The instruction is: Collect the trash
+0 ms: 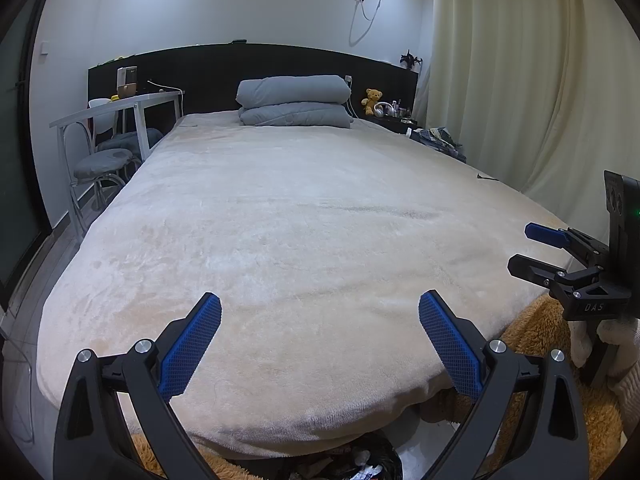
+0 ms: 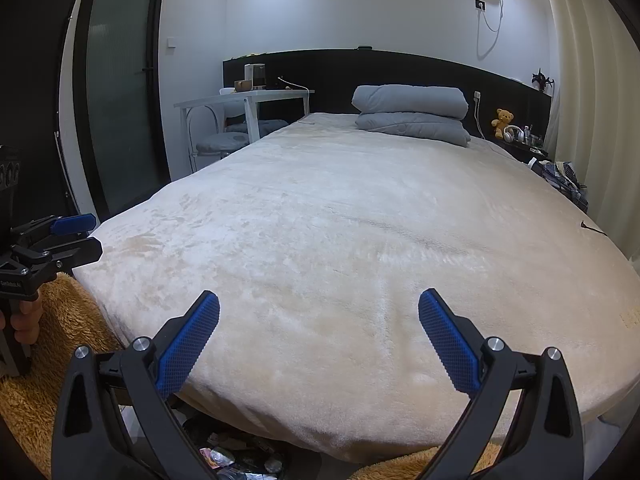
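Both tongs stand wide apart with nothing between their blue pads: the left tongs (image 1: 320, 336) hover over the foot of the bed, and the right tongs (image 2: 319, 334) do the same just beside them, each showing at the edge of the other's view. Under both lies the cream blanket (image 1: 288, 216) that covers the bed, and it looks bare of litter apart from a small dark scrap (image 2: 594, 229) near the right edge, too small to identify. The trash itself is lower down: on the floor below the foot of the bed, a dark bag (image 1: 380, 456) holds a heap of crumpled wrappers (image 2: 224, 458), partly hidden behind the tongs' arms. A tan shaggy rug (image 2: 48, 344) lies on the floor around it. Farther off are folded grey bedding (image 1: 294, 102) at the head, a small teddy bear (image 1: 373, 100) on the dark ledge, a white table (image 1: 120, 110) with chairs at the left, and pale curtains (image 1: 520, 80) at the right. Judging by this, the job is at a scanning step, with no piece in hand. The next move likely calls for tipping one of the tongs down toward the wrappers, or reaching across to the scrap, and closing gently on thin, light material that may slip or crumple.
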A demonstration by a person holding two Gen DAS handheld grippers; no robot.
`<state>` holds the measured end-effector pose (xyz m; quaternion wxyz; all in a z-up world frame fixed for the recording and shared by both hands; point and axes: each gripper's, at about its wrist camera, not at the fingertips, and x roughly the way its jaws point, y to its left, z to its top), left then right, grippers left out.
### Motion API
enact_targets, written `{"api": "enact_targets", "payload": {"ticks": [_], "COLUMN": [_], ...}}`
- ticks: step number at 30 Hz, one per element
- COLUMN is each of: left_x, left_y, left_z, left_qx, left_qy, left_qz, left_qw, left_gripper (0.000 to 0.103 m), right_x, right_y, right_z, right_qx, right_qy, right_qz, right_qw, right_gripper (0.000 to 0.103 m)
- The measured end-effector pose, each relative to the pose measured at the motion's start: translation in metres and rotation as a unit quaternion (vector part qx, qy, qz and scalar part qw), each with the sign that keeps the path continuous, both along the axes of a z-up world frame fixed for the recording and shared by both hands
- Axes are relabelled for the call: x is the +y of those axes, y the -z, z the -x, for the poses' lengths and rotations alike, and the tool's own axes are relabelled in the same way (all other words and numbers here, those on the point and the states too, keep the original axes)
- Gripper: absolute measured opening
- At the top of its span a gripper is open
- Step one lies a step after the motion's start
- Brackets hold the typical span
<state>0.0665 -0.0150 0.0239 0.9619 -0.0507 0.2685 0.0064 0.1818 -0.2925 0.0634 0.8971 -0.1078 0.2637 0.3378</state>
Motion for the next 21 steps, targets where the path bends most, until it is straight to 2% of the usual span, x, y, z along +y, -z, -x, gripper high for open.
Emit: {"api": "enact_targets", "payload": {"ticks": [21], "left_x": [-0.0001], "left_y": [0.0007], "left_z": [-0.001], "left_qx": [0.004], "left_qy": [0.0], "left_qz": [0.002], "left_qw": [1.0], "left_gripper": [0.097], "right_x": [-0.0004], "right_y": [0.0025], "right_z": [-0.0014], "right_qx": [0.002], "right_qy": [-0.002], "right_qz": [0.006], "right_qw": [1.0], "right_gripper": [0.099]}}
